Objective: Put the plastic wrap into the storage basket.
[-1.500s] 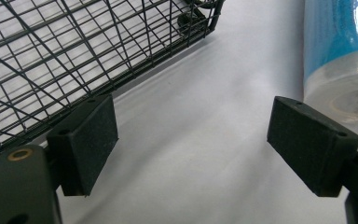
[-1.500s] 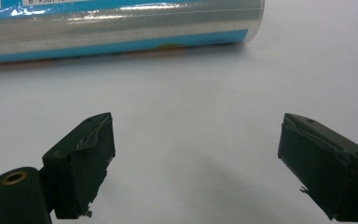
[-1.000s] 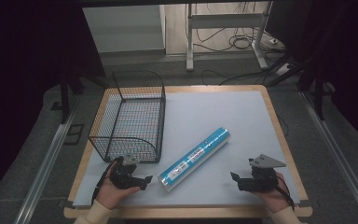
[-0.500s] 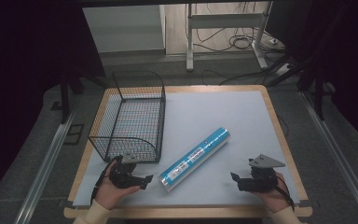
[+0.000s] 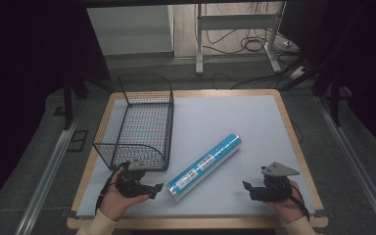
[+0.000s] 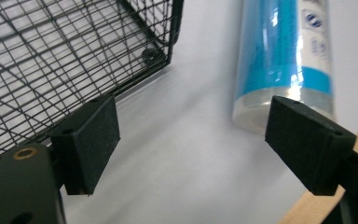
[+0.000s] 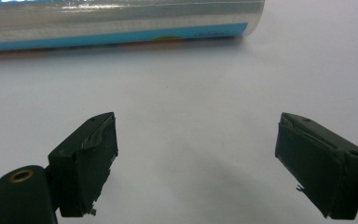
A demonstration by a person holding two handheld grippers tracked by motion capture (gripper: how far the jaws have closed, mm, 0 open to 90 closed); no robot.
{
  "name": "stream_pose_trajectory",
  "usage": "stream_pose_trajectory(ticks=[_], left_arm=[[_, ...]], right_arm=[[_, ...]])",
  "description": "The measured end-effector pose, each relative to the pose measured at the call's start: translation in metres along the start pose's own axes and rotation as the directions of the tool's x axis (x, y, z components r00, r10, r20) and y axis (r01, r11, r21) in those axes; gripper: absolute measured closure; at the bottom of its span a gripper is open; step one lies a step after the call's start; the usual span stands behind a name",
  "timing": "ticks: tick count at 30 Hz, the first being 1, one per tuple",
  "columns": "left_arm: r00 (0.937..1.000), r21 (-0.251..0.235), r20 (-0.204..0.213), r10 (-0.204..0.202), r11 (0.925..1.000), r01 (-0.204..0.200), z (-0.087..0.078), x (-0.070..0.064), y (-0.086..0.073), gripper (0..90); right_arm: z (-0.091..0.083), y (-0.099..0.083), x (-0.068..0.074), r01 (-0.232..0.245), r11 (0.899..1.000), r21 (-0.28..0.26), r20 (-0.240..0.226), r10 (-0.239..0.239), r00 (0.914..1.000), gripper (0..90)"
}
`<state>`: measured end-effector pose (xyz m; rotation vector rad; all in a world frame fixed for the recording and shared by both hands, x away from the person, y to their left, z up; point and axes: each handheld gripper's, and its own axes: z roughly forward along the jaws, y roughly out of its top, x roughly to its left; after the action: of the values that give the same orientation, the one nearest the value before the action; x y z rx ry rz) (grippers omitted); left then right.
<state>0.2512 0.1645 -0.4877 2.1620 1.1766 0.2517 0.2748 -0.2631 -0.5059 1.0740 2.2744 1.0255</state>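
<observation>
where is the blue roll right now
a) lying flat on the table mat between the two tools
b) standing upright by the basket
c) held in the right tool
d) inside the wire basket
a: the blue roll lies on its side on the mat, beside the wire basket, with the left tool and right tool both open and apart from it.

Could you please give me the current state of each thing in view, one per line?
Roll: lying on its side on the mat, diagonal, not gripped.
Basket: upright on the table, nothing in it.
Left gripper: open, holding nothing, near the roll's end.
Right gripper: open, holding nothing, facing the roll's side.
</observation>
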Motion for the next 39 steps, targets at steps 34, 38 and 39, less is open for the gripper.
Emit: stream_pose_trajectory(ticks=[34, 38, 39], left_arm=[[0.989, 0.068, 0.061, 0.134, 0.988, -0.138, 0.014, -0.045, 0.045, 17.5], [0.9875, 0.078, 0.067, 0.143, 0.9859, -0.148, 0.018, -0.048, 0.05, 17.5], [0.9871, 0.082, 0.067, 0.145, 0.9852, -0.151, 0.019, -0.049, 0.051, 17.5]], right_arm=[[0.001, -0.001, 0.0, 0.009, 1.0, 0.008, 0.0, -0.009, 1.0, 13.7], [0.001, -0.001, 0.0, 0.01, 1.0, 0.007, 0.002, -0.01, 1.0, 13.7], [0.001, -0.001, 0.0, 0.01, 1.0, 0.006, 0.002, -0.01, 1.0, 13.7]])
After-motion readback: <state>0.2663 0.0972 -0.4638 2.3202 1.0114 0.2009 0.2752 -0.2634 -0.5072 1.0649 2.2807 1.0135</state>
